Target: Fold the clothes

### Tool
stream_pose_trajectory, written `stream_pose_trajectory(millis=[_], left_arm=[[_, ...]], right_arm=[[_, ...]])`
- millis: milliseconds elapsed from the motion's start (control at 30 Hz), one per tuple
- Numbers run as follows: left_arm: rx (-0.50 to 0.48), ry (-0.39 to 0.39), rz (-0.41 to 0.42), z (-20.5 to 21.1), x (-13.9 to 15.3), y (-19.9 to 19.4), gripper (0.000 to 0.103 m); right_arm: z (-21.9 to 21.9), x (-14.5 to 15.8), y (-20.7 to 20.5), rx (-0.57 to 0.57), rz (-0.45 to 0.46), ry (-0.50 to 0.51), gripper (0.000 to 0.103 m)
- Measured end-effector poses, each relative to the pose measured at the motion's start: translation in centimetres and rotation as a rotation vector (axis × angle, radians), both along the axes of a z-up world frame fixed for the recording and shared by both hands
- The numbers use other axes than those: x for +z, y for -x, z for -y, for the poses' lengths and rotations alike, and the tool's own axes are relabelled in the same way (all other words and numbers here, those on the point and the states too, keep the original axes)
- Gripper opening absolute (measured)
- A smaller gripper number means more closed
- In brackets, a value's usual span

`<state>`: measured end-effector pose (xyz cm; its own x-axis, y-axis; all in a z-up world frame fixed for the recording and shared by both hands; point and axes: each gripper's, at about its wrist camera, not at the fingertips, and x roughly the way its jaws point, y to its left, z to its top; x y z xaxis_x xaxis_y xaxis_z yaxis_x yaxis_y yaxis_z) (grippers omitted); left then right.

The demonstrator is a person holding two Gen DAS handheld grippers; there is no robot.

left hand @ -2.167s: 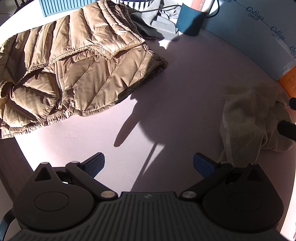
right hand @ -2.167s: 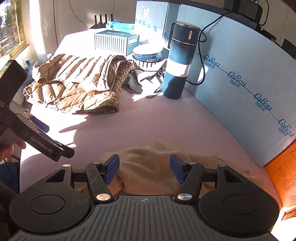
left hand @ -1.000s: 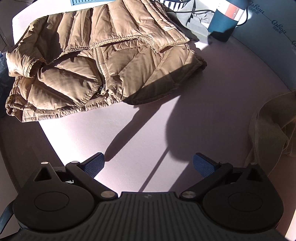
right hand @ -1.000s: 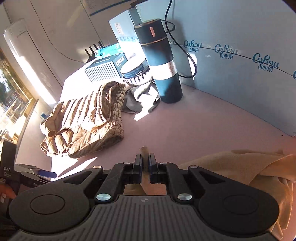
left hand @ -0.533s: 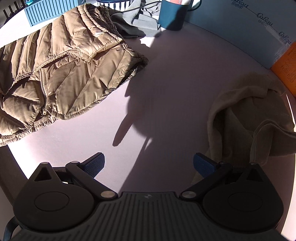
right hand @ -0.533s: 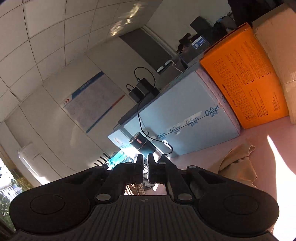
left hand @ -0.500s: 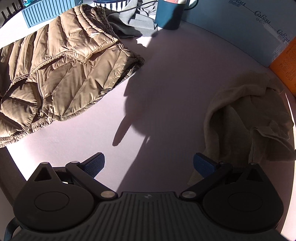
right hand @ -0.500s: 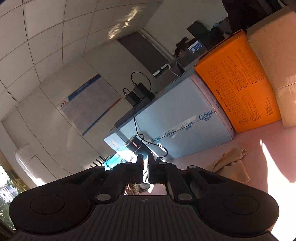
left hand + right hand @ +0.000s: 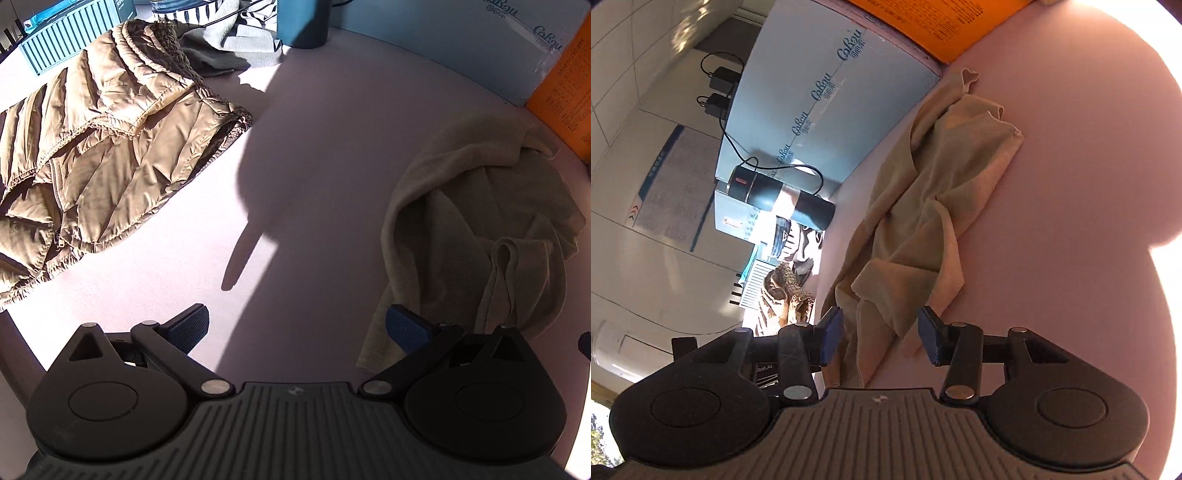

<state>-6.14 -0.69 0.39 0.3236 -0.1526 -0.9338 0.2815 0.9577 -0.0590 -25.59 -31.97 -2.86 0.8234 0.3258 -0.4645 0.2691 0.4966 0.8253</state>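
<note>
A crumpled beige garment (image 9: 476, 218) lies on the pink table at the right of the left wrist view. My left gripper (image 9: 297, 326) hangs open over bare table, its right finger close to the cloth's near edge. In the right wrist view the picture is rolled sideways, and the same beige garment (image 9: 923, 206) runs up the middle. My right gripper (image 9: 881, 334) has its jaws opening, with a loose corner of the cloth lying between the blue pads, which do not press on it. A tan quilted jacket (image 9: 96, 155) lies bunched at the left.
A dark blue flask (image 9: 779, 199) with a cable stands near a pale blue foam board (image 9: 827, 88). An orange box (image 9: 565, 85) leans at the right. A grey cloth (image 9: 229, 48) and a ribbed blue box (image 9: 70, 40) lie behind the jacket.
The right gripper, shut and aimed up at the wall and ceiling before, has swung down and rolled toward the beige garment, and its jaws have parted. The left gripper shifted sideways, bringing the garment further into view.
</note>
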Motion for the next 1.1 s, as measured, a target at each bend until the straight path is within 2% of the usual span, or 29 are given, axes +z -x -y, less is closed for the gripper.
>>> stream_pose_trajectory(millis=[67,300,367,433,500,533,567,633,833,967,1100], left_arm=[[0.019,-0.009,0.004,-0.7,0.0,-0.2,0.103],[0.104,-0.026,-0.012,-3.4,-0.5,-0.6,0.103],[0.110,-0.027,-0.014,-3.8,-0.6,-0.6,0.103],[0.114,-0.028,-0.016,-4.0,-0.7,-0.5,0.103],[0.110,-0.025,-0.018,-4.1,-0.7,-0.4,0.103],[0.105,-0.022,-0.017,-4.1,-0.7,-0.4,0.103],[0.096,-0.014,-0.016,-4.0,-0.6,-0.4,0.103],[0.073,0.010,-0.016,-3.8,-0.5,-0.3,0.103],[-0.055,0.059,-0.055,-2.0,-1.1,0.0,0.103],[-0.183,0.041,-0.028,0.5,-1.3,0.5,0.103],[-0.235,-0.004,0.018,2.2,-1.4,0.6,0.103]], right_arm=[[-0.6,-1.2,-0.8,-0.015,-0.042,-0.017,0.043],[-1.7,-2.5,-2.7,-0.029,-0.088,-0.023,0.043],[-1.8,-3.0,-3.3,-0.058,-0.096,-0.035,0.043],[-1.5,-3.6,-3.7,-0.092,-0.067,-0.056,0.042],[-1.5,-3.8,-3.7,-0.111,-0.049,-0.050,0.038],[-1.5,-3.9,-3.7,-0.117,-0.049,-0.047,0.031],[-1.4,-4.1,-3.6,-0.125,-0.052,-0.056,0.018],[-1.3,-4.5,-3.1,-0.136,-0.042,-0.085,0.009],[-0.2,-3.6,-1.0,-0.157,0.104,-0.164,0.009],[0.0,-2.7,-0.7,-0.148,0.118,-0.138,0.009],[-0.4,-2.4,-0.4,-0.140,0.123,-0.129,0.009]])
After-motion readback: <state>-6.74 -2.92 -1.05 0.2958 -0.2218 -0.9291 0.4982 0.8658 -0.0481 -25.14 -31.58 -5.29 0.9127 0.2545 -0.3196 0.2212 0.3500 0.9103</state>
